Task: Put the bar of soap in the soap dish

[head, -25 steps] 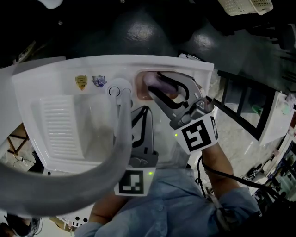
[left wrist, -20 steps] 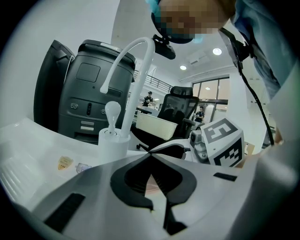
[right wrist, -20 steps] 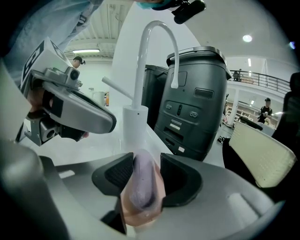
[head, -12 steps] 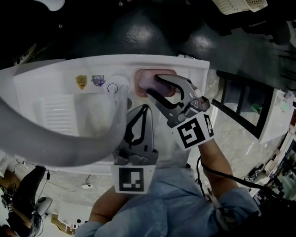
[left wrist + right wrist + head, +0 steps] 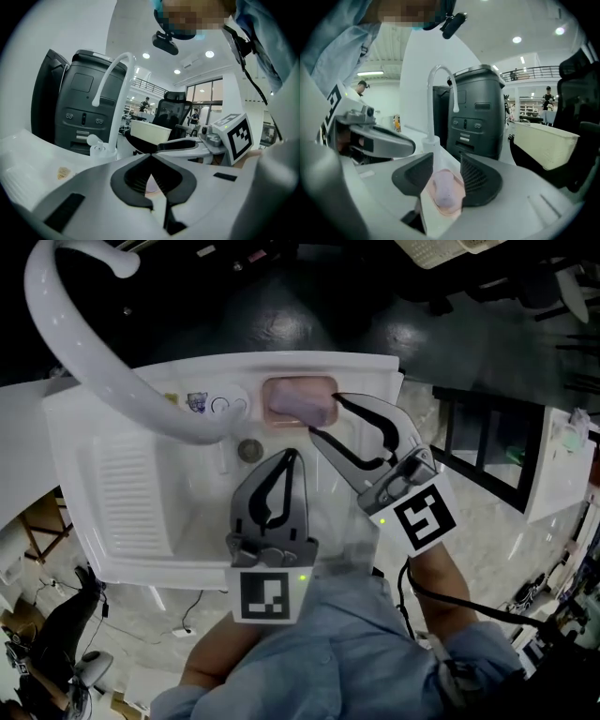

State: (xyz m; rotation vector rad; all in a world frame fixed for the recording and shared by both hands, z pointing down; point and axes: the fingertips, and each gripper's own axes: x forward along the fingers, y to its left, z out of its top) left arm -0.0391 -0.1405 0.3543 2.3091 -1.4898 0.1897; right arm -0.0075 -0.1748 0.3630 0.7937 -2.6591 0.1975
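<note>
1. Since the soap (image 5: pixel 298 401) is lying in the dish (image 5: pixel 281 382), upper middle, the right gripper (image 5: pixel 324 415) is holding its jaws apart beside it.
2. The left gripper (image 5: pixel 292 457) is hanging below, jaws together, empty.

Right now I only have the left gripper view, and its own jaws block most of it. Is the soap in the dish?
Observer: Yes. In the head view the purple soap bar lies in the pink soap dish, on the back ledge of the sink.
Operator: Right gripper on it?
Observer: No. The right gripper has its jaws apart, with the tips at the dish's right edge and not clamped on the soap.
Operator: And where does the left one sit?
Observer: The left gripper, jaws together, is over the basin, nearer the person than the dish.
</note>
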